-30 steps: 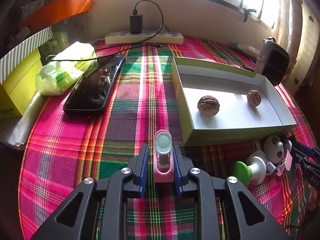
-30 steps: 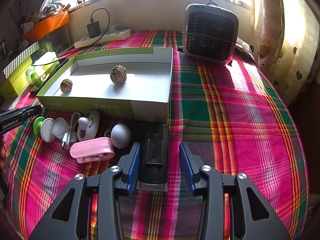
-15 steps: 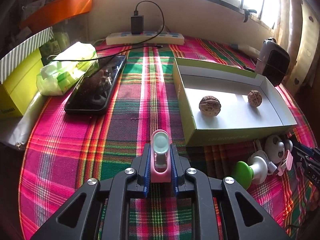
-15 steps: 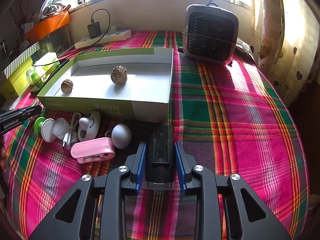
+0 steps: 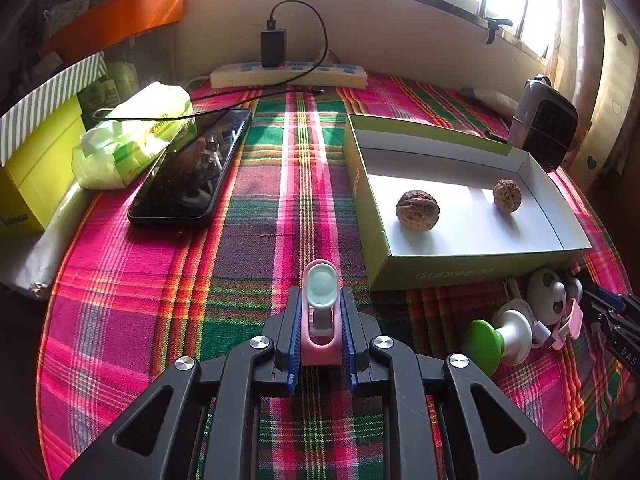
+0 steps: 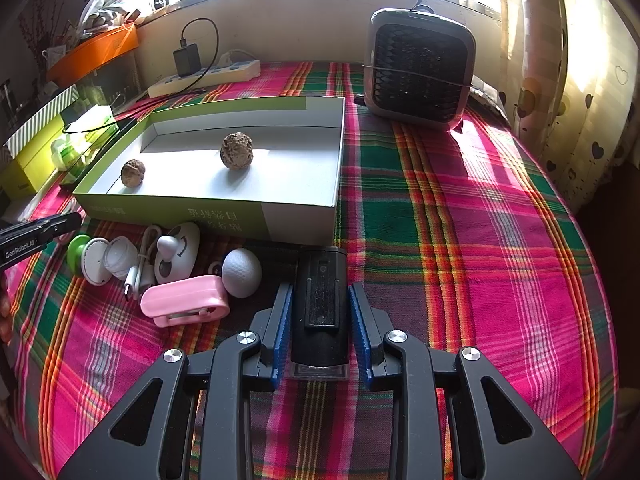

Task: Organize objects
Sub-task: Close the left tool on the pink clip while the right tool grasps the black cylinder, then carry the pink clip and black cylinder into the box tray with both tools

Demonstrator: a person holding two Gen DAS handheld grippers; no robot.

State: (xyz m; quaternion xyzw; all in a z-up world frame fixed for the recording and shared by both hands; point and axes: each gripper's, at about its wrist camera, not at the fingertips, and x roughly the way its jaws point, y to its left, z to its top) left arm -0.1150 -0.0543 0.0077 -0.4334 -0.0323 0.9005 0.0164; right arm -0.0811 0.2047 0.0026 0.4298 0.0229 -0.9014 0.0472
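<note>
My left gripper (image 5: 320, 312) is shut on a small pink clip-like gadget with a pale round pad (image 5: 320, 308), low over the plaid cloth, left of the green-sided box (image 5: 404, 272). My right gripper (image 6: 320, 312) is shut on a black rectangular device (image 6: 321, 300) lying just in front of the box (image 6: 280, 220). Two walnuts (image 5: 417, 211) (image 5: 507, 195) lie in the box. In front of it lie a pink case (image 6: 184, 305), a grey egg-shaped thing (image 6: 242, 272), a white panda-faced item (image 6: 176, 256), a white cable (image 6: 140, 272) and a green-and-white knob (image 6: 86, 258).
A black phone (image 5: 192, 176), a green tissue pack (image 5: 136, 132) and a yellow box (image 5: 36, 160) sit at the left. A power strip with charger (image 5: 288, 72) runs along the back wall. A small grey fan heater (image 6: 420, 68) stands right of the box.
Both grippers have closed: the left onto the pink gadget, the right onto the black device. The left gripper and its gadget have risen slightly.
</note>
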